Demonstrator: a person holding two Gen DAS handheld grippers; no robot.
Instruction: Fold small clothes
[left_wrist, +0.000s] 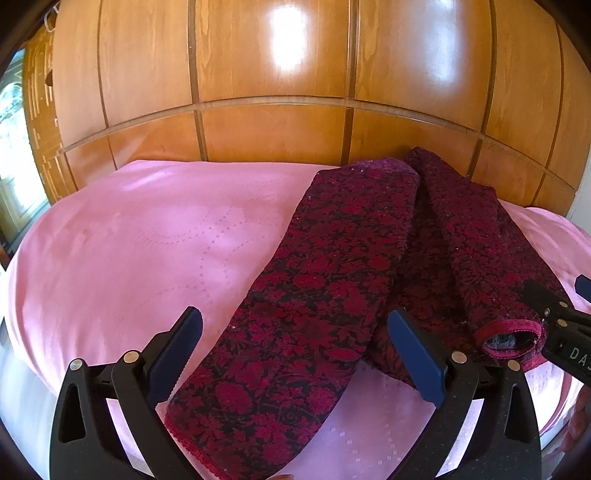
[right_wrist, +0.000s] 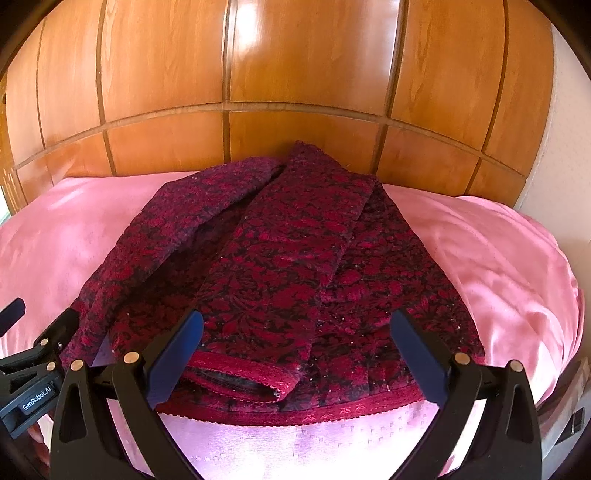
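Note:
A dark red floral garment (left_wrist: 332, 277) lies on the pink bedspread (left_wrist: 147, 240), with both sleeves folded in over its body. My left gripper (left_wrist: 295, 314) is open and hovers just above the near end of the left sleeve, nothing between its fingers. In the right wrist view the garment (right_wrist: 295, 251) fills the middle, and the right sleeve's cuff (right_wrist: 240, 376) lies just behind the red hem band (right_wrist: 343, 408). My right gripper (right_wrist: 295, 314) is open above that cuff and hem. Each gripper shows at the edge of the other's view: the right gripper (left_wrist: 559, 291) and the left gripper (right_wrist: 38, 317).
A glossy wooden panelled headboard (left_wrist: 273, 133) rises directly behind the bed. The bedspread (right_wrist: 498, 258) drops away at its right side. Bright window light (left_wrist: 14, 147) comes in at the far left.

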